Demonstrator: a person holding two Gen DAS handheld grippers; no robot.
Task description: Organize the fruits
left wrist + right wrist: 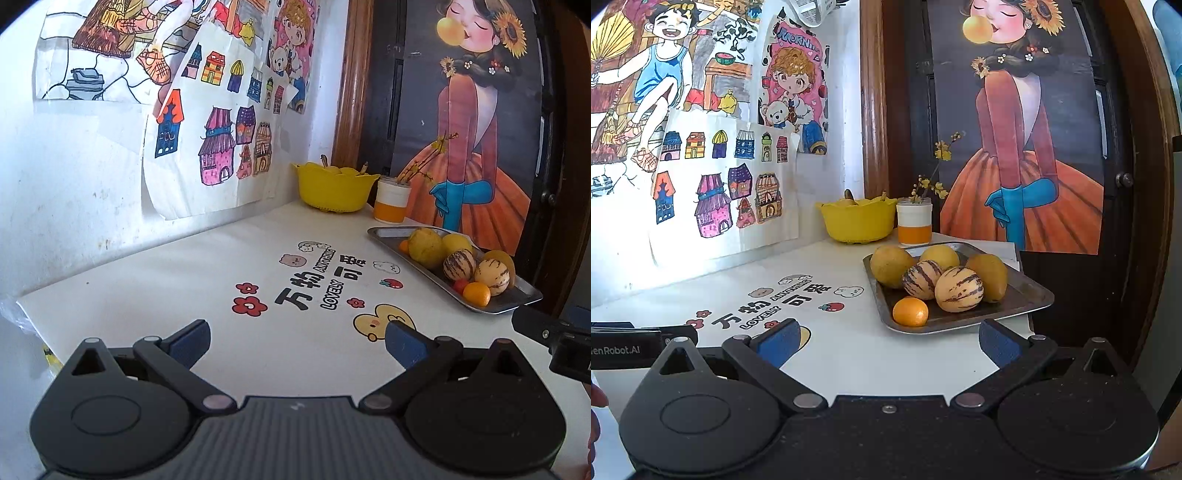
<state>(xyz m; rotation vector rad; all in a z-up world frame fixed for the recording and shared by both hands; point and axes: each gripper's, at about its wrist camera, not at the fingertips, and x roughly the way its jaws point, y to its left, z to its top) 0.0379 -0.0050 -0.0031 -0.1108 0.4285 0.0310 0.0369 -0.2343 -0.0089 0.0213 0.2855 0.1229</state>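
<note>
Nearest, left tongs (297, 341) and right tongs (888, 341) both spread wide, nothing held, low over the white desk (849, 354). Just beyond the right tongs, a metal tray (1030, 295) with a small orange (910, 311), two striped melons (958, 289) and yellow fruits (891, 266). Farthest, by the wall, a yellow bowl (857, 223) beside an orange-banded cup (914, 221).

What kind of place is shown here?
Probably a home, perhaps a child's corner: hand-coloured children's drawings taped on the wall, a white table with cartoon stickers, and a metal tray of fruit.
</note>
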